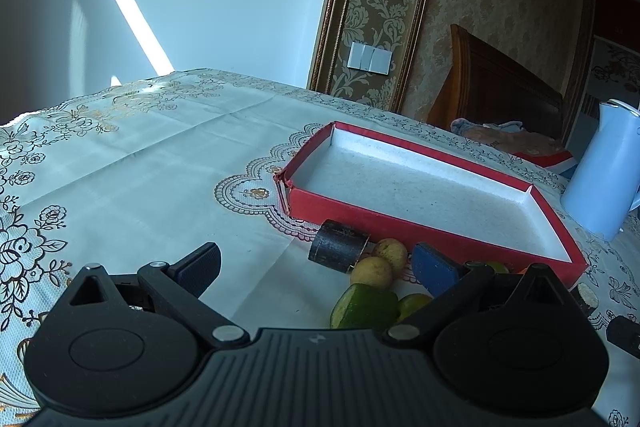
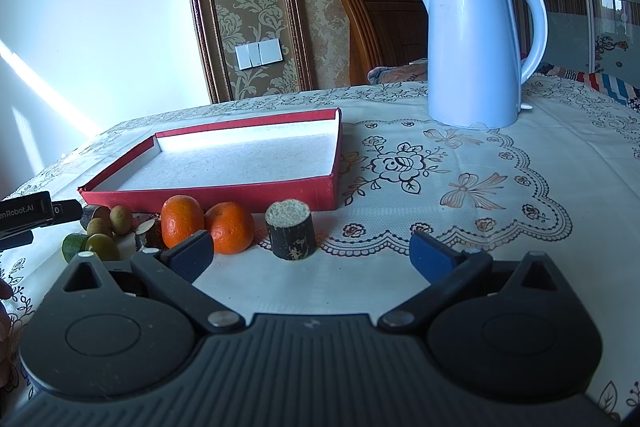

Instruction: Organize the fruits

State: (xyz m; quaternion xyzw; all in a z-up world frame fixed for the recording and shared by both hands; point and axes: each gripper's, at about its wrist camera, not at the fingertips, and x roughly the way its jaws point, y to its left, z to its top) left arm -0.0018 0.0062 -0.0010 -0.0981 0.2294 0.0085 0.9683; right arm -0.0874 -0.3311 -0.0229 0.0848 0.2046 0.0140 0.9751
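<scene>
A shallow red tray (image 1: 400,227) with a white inside lies empty on the table; it also shows in the right wrist view (image 2: 224,193). Fruits lie in a row along its near side: two oranges (image 2: 208,225), small brown longans (image 2: 116,219), green limes (image 2: 90,245) and dark sugarcane pieces (image 2: 291,229). In the left wrist view I see a sugarcane piece (image 1: 339,245), longans (image 1: 376,265) and a cut lime (image 1: 366,307). My left gripper (image 1: 316,267) is open and empty, just before the fruits. My right gripper (image 2: 312,253) is open and empty, in front of the upright sugarcane piece.
A light blue electric kettle (image 2: 476,55) stands on the table behind and right of the tray, seen also in the left wrist view (image 1: 604,175). A floral tablecloth (image 2: 460,187) covers the table. A wooden headboard (image 2: 380,31) and wall lie beyond the far edge.
</scene>
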